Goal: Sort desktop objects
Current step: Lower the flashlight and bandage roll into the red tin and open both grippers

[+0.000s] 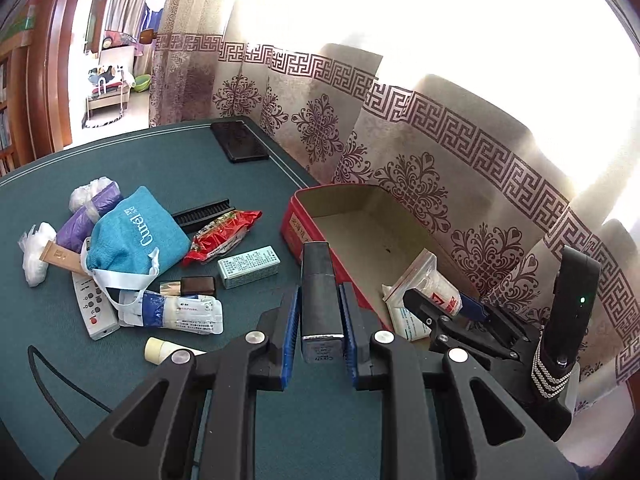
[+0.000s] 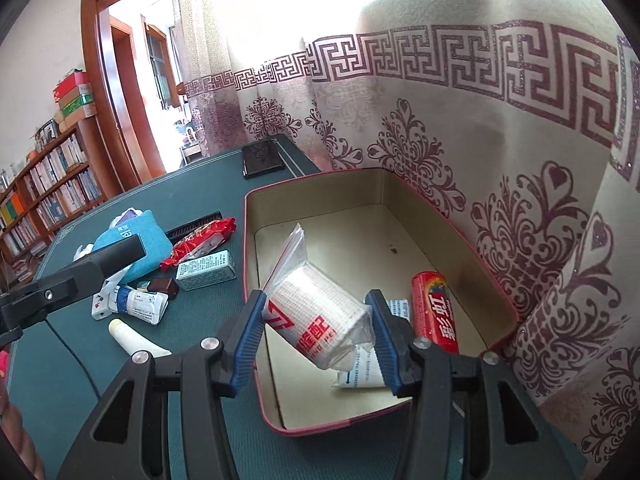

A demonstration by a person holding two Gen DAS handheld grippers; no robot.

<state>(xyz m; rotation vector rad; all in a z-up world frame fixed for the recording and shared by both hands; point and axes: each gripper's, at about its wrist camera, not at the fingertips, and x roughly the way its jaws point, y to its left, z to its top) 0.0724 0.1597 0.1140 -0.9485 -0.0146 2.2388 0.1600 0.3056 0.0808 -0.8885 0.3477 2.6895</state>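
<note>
On the far left of your green table (image 1: 248, 432) lie white plastic bags (image 1: 34, 252) and a purple roll (image 1: 86, 216), and beside them a teal Curel pouch (image 1: 138, 234) rests partly on a white remote control (image 1: 90, 308). To its right you see a red snack packet (image 1: 220, 236), a small pale printed box (image 1: 248, 267) and, nearer you, a white and blue tube (image 1: 180, 314). Your left gripper (image 1: 320, 320) pinches a dark rectangular case (image 1: 320, 300) tightly between its blue pads, above the table and close to the near left corner of the red tin box (image 2: 256, 280). Further right, your right gripper (image 2: 320, 340) clamps a clear zip bag with a white roll (image 2: 320, 320), raised over the tin box. Inside the tin lie a red cylinder (image 2: 434, 312) and a white leaflet (image 2: 364, 376). The patterned curtain (image 2: 480, 152) hangs behind.
</note>
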